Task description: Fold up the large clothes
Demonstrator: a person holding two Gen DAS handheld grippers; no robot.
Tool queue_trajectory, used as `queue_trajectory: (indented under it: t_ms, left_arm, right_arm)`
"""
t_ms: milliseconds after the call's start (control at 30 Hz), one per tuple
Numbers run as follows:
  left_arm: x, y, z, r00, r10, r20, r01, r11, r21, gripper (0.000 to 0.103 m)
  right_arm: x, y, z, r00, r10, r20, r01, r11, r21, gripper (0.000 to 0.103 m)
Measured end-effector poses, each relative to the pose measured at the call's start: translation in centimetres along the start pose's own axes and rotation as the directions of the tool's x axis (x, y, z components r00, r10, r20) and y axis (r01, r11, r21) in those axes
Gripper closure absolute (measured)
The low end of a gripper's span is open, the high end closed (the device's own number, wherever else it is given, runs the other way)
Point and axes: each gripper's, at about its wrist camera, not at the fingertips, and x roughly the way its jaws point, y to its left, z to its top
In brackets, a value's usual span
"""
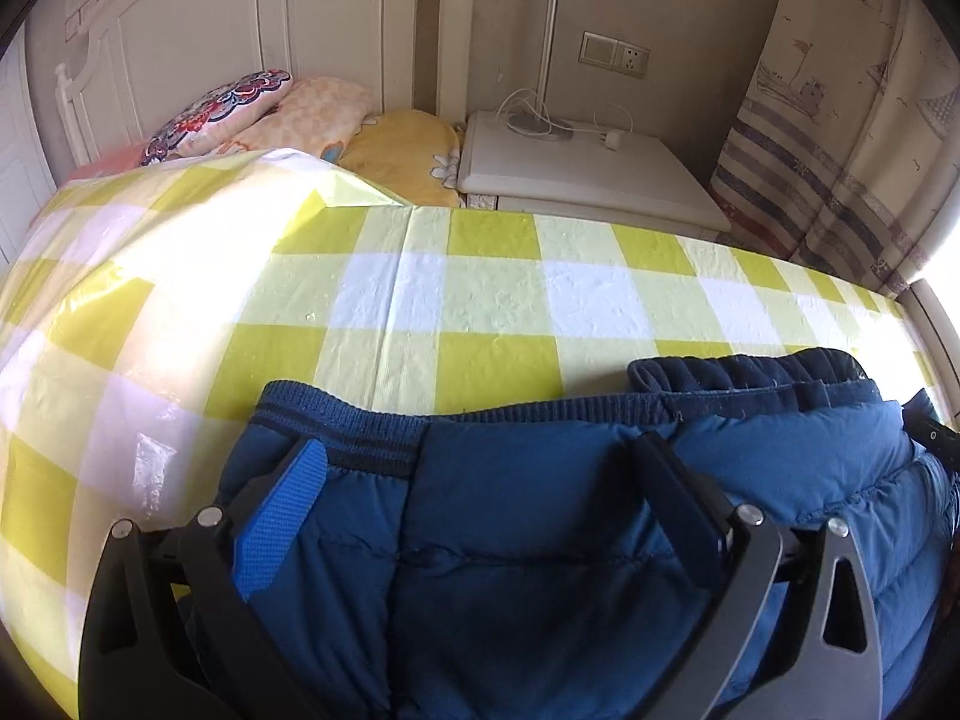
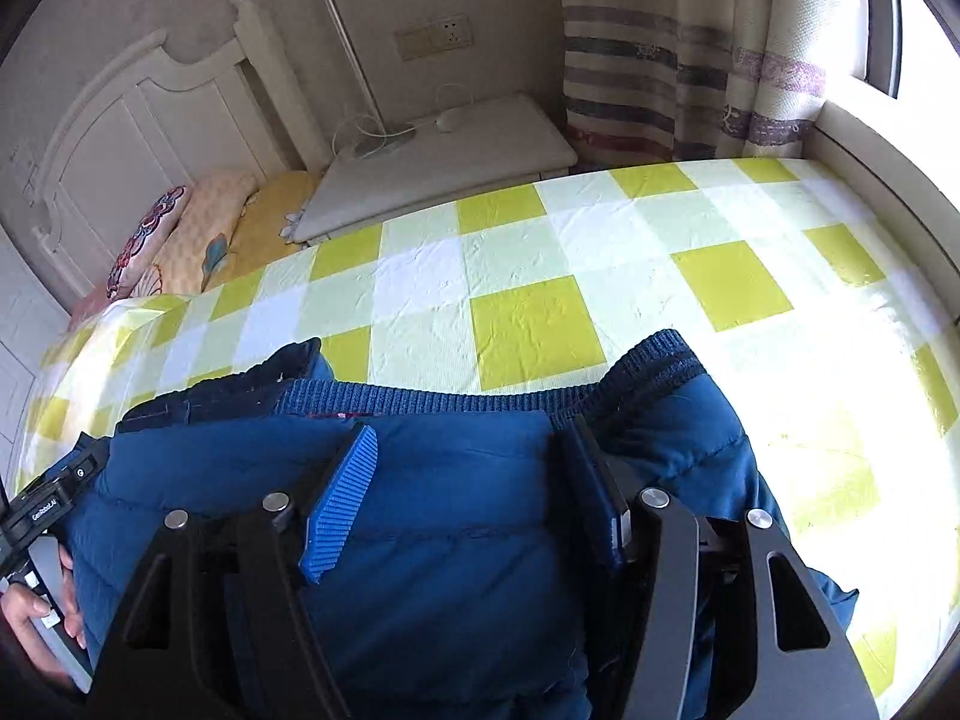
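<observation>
A blue quilted padded jacket (image 1: 510, 516) with a dark ribbed hem lies on the yellow-and-white checked bed cover (image 1: 480, 276); it also shows in the right wrist view (image 2: 456, 480). My left gripper (image 1: 480, 468) hovers over the jacket's left part, jaws wide apart, one blue pad and one dark finger (image 1: 678, 480) showing. My right gripper (image 2: 474, 450) hovers over the jacket's right part (image 2: 678, 420), jaws also wide apart. Neither grips fabric. The left gripper's body and the hand holding it show in the right wrist view's left edge (image 2: 48, 510).
Pillows (image 1: 240, 108) lie at the white headboard (image 1: 198, 30). A white nightstand (image 1: 588, 168) with a lamp pole (image 1: 549, 36) and cables stands beyond the bed. A striped curtain (image 1: 840, 120) and a window (image 2: 924, 30) are on the right.
</observation>
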Motion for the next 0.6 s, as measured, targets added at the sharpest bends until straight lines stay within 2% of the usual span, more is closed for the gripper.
queue_trajectory:
  t_ms: [100, 233, 300, 367, 400, 433, 467, 500, 567, 600]
  left_arm:
    - [-0.1, -0.1, -0.1, 1.0, 0.001, 0.001, -0.001, 1.0, 0.0, 0.002]
    - [-0.6, -0.2, -0.2, 1.0, 0.015, 0.025, -0.015, 1.0, 0.001, 0.002]
    - [-1.4, -0.4, -0.3, 0.997, 0.046, 0.056, -0.047, 0.999, 0.008, 0.002]
    - [-3.2, -0.8, -0.8, 0.989, 0.11, 0.099, -0.112, 0.994, 0.009, 0.003]
    - [-4.6, -1.0, -1.3, 0.985, 0.109, 0.132, -0.111, 0.994, 0.004, 0.003]
    - [-6.2, -1.5, -2.0, 0.984, 0.064, 0.169, -0.066, 0.998, 0.008, 0.003]
    - [-7.3, -2.0, -2.5, 0.983, 0.016, 0.184, -0.02, 1.0, 0.022, 0.003]
    - [-8.4, -3.0, -3.3, 0.982, -0.038, 0.184, 0.028, 0.998, 0.053, 0.002]
    - [-9.0, -5.1, -5.0, 0.986, -0.058, 0.154, 0.038, 0.991, 0.126, 0.002]
    - [-8.3, -6.5, -6.1, 0.992, -0.03, 0.125, 0.007, 0.983, 0.182, 0.002]
  right_arm:
    - [0.0, 0.3, -0.1, 1.0, -0.011, 0.005, 0.011, 1.0, -0.013, 0.047]
    - [-0.5, -0.4, -0.2, 0.999, 0.039, 0.014, -0.039, 0.999, 0.017, 0.044]
    - [-1.3, -0.8, -0.4, 0.998, 0.067, 0.015, -0.067, 0.997, 0.026, 0.042]
    - [-2.8, 0.0, -0.8, 0.999, 0.031, 0.005, -0.031, 1.0, 0.0, 0.036]
    - [-4.0, 1.1, -1.4, 0.999, 0.04, -0.003, -0.04, 0.999, -0.038, 0.026]
    - [-5.2, 2.4, -2.2, 0.997, 0.073, -0.004, -0.073, 0.994, -0.087, 0.021]
    - [-6.9, 4.3, -3.6, 0.994, 0.106, 0.008, -0.103, 0.977, -0.186, 0.018]
    - [-8.0, 5.8, -4.9, 0.994, 0.108, 0.021, -0.098, 0.957, -0.271, 0.013]
    - [-8.6, 8.7, -8.3, 0.998, 0.056, 0.015, -0.044, 0.903, -0.428, 0.013]
    - [-8.0, 9.6, -9.7, 1.0, 0.019, -0.004, -0.018, 0.878, -0.478, 0.013]
